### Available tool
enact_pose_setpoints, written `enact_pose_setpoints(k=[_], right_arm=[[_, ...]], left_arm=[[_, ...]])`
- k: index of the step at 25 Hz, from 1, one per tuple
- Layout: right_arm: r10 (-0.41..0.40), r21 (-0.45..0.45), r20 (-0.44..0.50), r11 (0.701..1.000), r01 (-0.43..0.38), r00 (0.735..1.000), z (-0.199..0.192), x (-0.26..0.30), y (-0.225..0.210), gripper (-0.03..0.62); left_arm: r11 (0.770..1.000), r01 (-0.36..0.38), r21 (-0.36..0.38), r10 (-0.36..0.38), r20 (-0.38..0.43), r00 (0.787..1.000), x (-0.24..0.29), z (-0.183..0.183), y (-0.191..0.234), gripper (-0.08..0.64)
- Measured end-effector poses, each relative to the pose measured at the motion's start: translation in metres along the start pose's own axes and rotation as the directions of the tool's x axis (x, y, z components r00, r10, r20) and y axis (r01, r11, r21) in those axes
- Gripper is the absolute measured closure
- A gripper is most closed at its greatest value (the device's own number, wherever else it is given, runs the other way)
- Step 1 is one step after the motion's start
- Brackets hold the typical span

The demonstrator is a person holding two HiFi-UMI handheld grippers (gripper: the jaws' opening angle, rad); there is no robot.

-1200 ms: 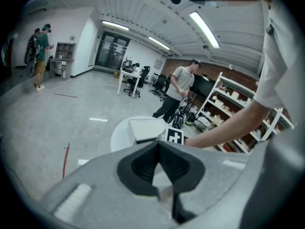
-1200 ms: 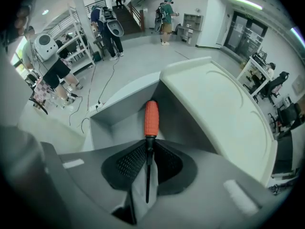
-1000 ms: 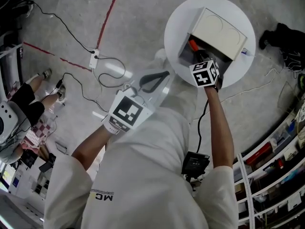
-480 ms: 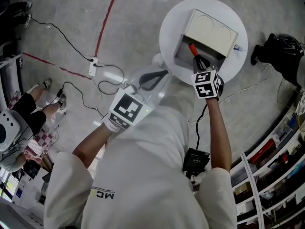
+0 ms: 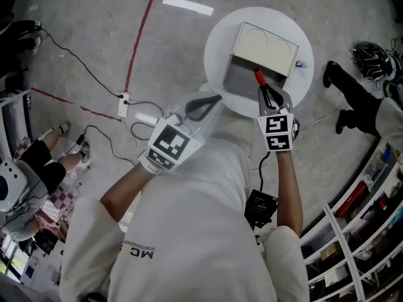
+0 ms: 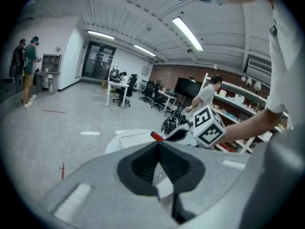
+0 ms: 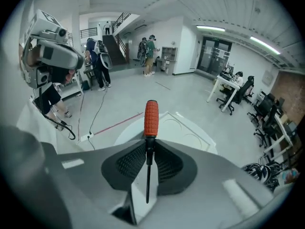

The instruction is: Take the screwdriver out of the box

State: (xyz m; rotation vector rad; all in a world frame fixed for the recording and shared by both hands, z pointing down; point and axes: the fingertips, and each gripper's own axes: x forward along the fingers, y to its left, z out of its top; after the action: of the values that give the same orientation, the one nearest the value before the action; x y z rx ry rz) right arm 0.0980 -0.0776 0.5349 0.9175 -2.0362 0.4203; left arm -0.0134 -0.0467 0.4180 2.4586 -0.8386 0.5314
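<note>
While the round white table (image 5: 217, 74) and the open box (image 5: 261, 58) sit beneath me, I want a straight lift clear of the box wall: my right gripper (image 7: 148, 144) clamps the screwdriver (image 7: 151, 118) by its shaft, orange handle outward above the box. My left gripper (image 6: 158, 144) hangs closed, empty.

The camera on my head looks steeply down from well above onto the floor (image 5: 82, 36), the round white table (image 5: 217, 68) and the box (image 5: 264, 46). The camera riding my left gripper (image 5: 211, 102) sits close behind its jaws and faces nearly level across the room, catching my right gripper (image 6: 169, 136). The right gripper view tilts down along its own jaws. All three views share the table, the box and the red handle of the screwdriver (image 7: 151, 118).
</note>
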Motion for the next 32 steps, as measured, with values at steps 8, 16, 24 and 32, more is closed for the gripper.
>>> enact_pose_setpoints(k=[8,16,24,32], right_arm=[[-0.089,0.017,0.077,0.996,0.088,0.993,0.021,-0.071,-0.008,0.537],[-0.219,0.1,0.161,0.974,0.205,0.962,0.028,-0.144,-0.019,0.537],[-0.355,0.189,0.251,0.93,0.314,0.901,0.035,-0.215,-0.025,0.537],[-0.435,0.244,0.372,0.898,0.365,0.82,0.033,-0.278,-0.018,0.535]], left_arm=[[0.999,0.029,0.029,-0.03,0.032,0.999,-0.008,0.025,-0.016,0.56],[0.996,0.054,0.076,-0.061,0.085,0.995,-0.014,0.056,-0.03,0.56],[0.99,0.071,0.122,-0.085,0.117,0.99,-0.02,0.077,-0.04,0.56],[0.989,0.078,0.123,-0.098,0.168,0.981,-0.019,0.093,-0.048,0.56]])
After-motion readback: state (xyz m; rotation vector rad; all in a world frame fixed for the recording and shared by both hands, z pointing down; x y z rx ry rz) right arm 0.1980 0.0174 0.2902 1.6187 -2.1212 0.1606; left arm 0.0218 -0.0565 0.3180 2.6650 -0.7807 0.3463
